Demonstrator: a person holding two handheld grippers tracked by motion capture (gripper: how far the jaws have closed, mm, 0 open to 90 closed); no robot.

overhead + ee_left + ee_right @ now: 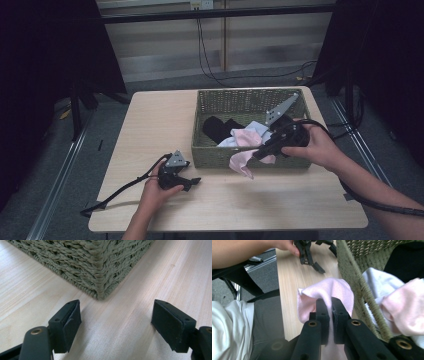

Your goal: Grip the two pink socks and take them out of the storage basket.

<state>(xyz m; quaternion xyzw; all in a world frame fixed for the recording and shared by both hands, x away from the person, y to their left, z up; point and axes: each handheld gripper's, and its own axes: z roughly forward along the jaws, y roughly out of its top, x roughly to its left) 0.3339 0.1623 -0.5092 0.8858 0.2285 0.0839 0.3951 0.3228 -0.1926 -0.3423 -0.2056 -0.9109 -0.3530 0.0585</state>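
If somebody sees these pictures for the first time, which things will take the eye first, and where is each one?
First is the pink cloth, pinched by the right gripper and draped over the near wall of the green woven basket at the table's right half. Inside the basket lie a black garment and a white one. The left gripper rests open on the wooden table, near the front edge, pointing at the basket's corner.

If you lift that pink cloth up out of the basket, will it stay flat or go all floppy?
Probably floppy: the pink cloth already droops over the wicker basket rim and folds around the right gripper. It looks light, since one pinch holds it. Its trailing end may drag over the rim.
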